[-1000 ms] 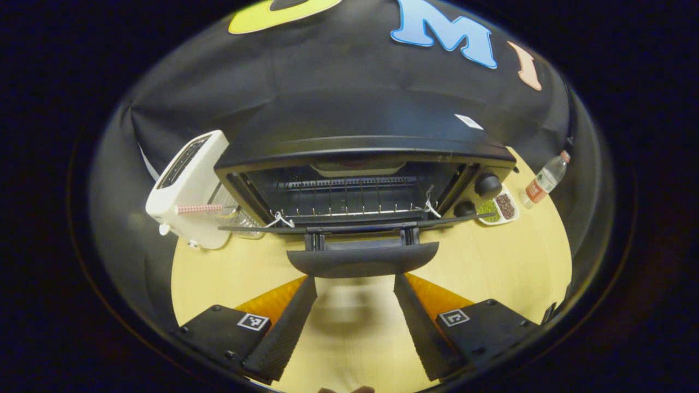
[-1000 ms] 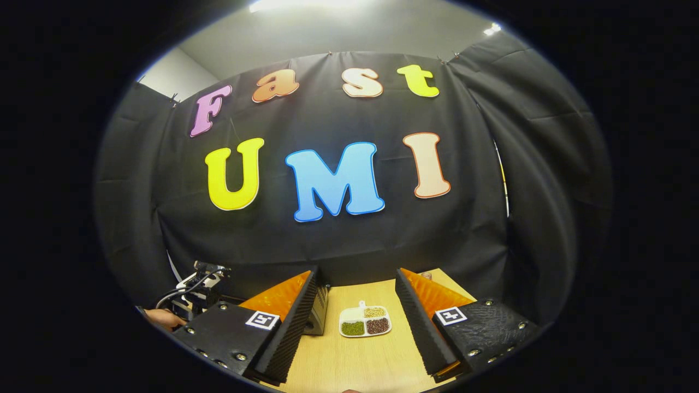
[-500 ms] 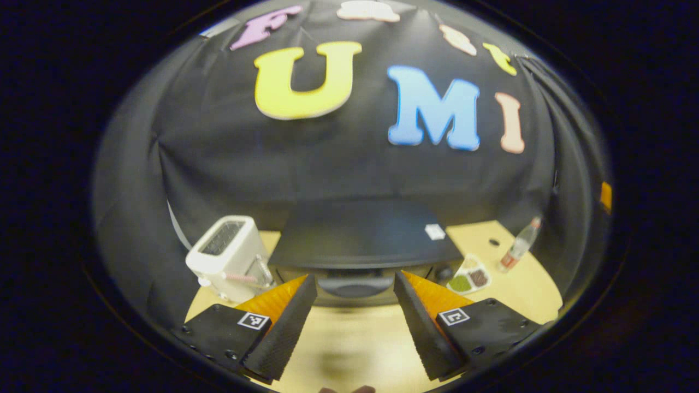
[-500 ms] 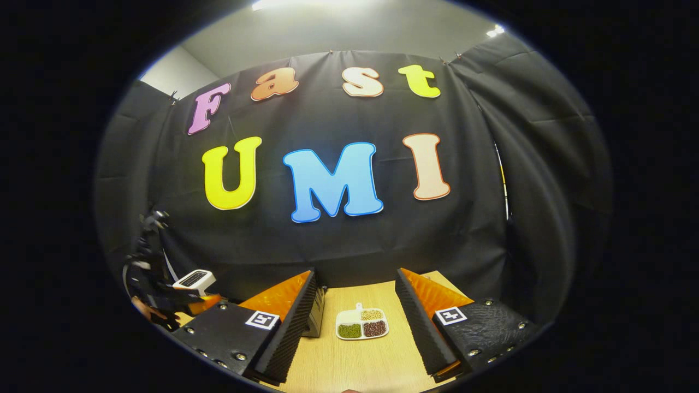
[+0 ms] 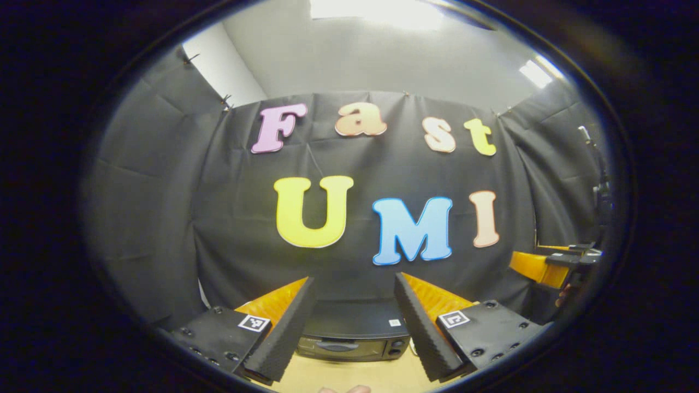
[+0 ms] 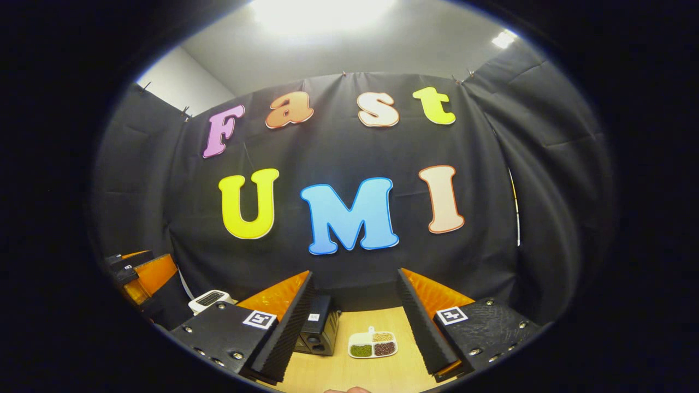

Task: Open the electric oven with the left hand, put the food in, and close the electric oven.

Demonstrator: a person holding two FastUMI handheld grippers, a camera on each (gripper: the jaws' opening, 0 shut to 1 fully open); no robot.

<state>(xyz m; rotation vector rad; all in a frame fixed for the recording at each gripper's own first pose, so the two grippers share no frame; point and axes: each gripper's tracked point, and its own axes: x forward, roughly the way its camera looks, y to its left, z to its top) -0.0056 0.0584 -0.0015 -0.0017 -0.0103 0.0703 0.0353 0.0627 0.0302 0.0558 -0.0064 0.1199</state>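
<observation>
Here, one shut oven (image 5: 352, 335), one three-part dish (image 6: 373, 345), both hand-held grippers (image 5: 354, 327) (image 6: 355, 327) spread apart, empty.

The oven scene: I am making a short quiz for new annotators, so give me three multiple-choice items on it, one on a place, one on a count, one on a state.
1. In the right gripper view, where does the divided dish lie relative to the oven?
A. on top of it
B. on the table to its right
C. inside it

2. How many filled compartments does the dish show?
A. three
B. one
C. six

3. How does the left tool stand?
A. shut on the oven handle
B. shut on the dish
C. open, holding nothing

Answers:
1. B, the dish rests on the wooden table just right of the oven.
2. A, one green, one dark, one pale filling.
3. C, its fingers stand wide apart with the oven far off between them in the left gripper view.
</observation>
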